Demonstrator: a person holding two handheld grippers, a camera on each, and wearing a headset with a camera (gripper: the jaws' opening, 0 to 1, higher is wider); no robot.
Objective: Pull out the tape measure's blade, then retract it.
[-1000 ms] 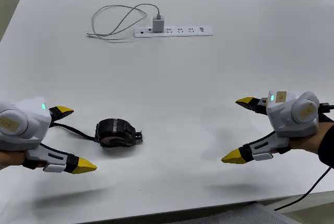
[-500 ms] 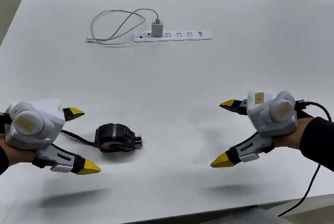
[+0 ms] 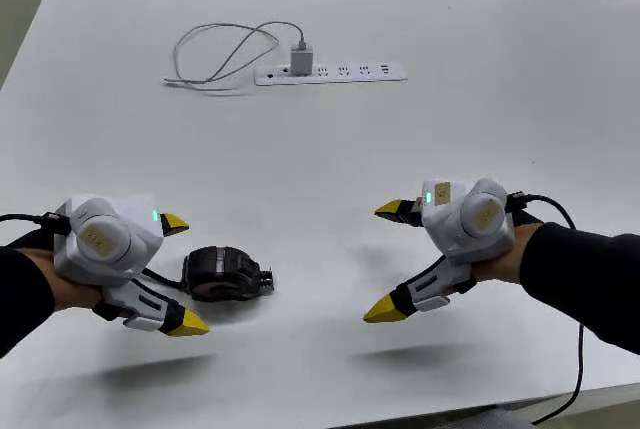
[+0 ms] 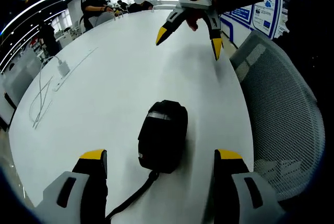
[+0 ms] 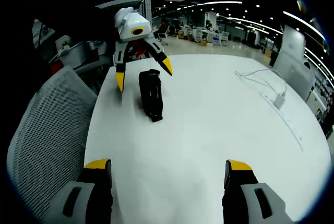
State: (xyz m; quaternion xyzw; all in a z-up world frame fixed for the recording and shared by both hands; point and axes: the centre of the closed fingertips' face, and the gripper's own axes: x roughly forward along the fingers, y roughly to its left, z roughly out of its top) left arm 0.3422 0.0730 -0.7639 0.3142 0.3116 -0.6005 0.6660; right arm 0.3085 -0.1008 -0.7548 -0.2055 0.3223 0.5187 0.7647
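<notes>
Both grippers have come closer to each other since the earlier frames, and the tape measure [image 3: 222, 274] lies in the same place on the white table [image 3: 420, 139]. Left gripper [image 3: 182, 273] has advanced until its two yellow tips stand on either side of the rear end of the black case. In the left gripper view the case lies between the jaws, a little nearer to the left one, and it touches neither of them. Its black strap [image 4: 133, 195] runs back through the gap toward the gripper body. These jaws are spread wide and grasp nothing.

The right gripper [image 3: 383, 259] has moved inward too. Its jaws are also released, with bare table between them. From its own view, the tape measure is well ahead of the tips, more on the side of the left jaw, and its front end points toward this gripper. The blade is not drawn out of the case.

Far beyond both pairs of jaws, a white power strip [image 3: 330, 71] lies on the table with a charger [image 3: 302, 52] plugged in and a looped grey cable [image 3: 215, 49] beside it.
</notes>
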